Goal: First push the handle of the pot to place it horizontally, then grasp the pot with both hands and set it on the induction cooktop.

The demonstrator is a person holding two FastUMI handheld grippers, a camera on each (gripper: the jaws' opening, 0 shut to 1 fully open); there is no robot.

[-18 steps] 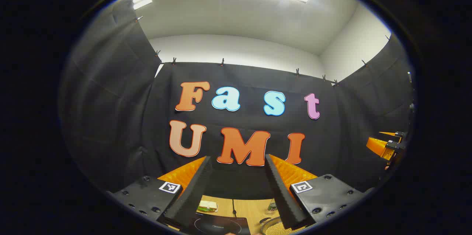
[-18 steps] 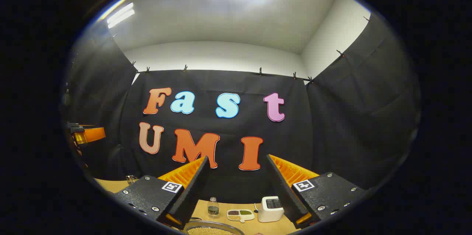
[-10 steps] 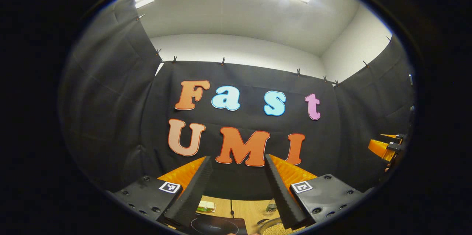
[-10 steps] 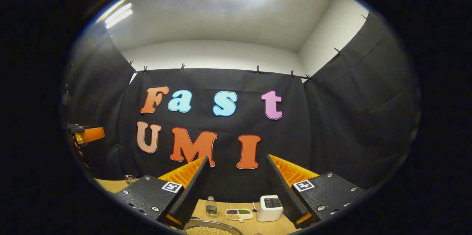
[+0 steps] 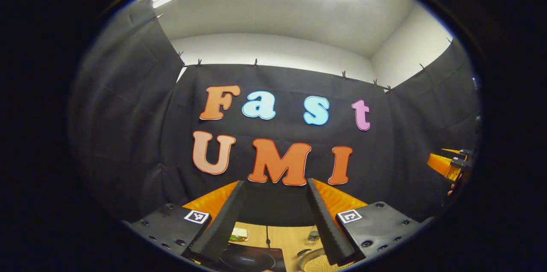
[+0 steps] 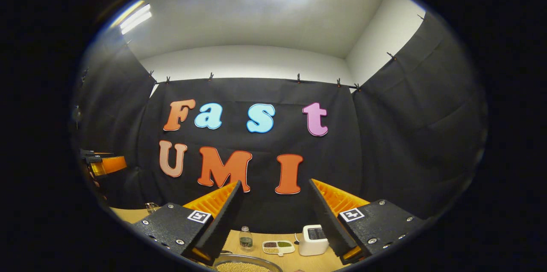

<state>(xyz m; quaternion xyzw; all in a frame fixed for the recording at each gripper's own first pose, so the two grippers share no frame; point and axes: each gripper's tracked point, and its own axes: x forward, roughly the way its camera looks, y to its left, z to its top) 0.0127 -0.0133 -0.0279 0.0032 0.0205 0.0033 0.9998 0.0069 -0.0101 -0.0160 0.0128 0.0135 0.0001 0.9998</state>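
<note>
Left tool (image 5: 273,186) tipped lower, more cooktop (image 5: 252,259) showing, pot (image 6: 243,265) unmoved

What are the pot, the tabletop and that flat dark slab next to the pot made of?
The pot looks like polished metal, probably stainless steel: its rim gleams silver. The tabletop seems to be light wood or a wood-look laminate, tan and matte; I can't tell which. The induction cooktop appears to be smooth black glass or ceramic, with a faint sheen and a printed ring.

We see the pot (image 6: 243,264) low on the wooden counter (image 6: 290,261), a round metal vessel filled with pale grains. Beside it lies the flat black induction cooktop (image 5: 252,259), nothing on its ring.
</note>
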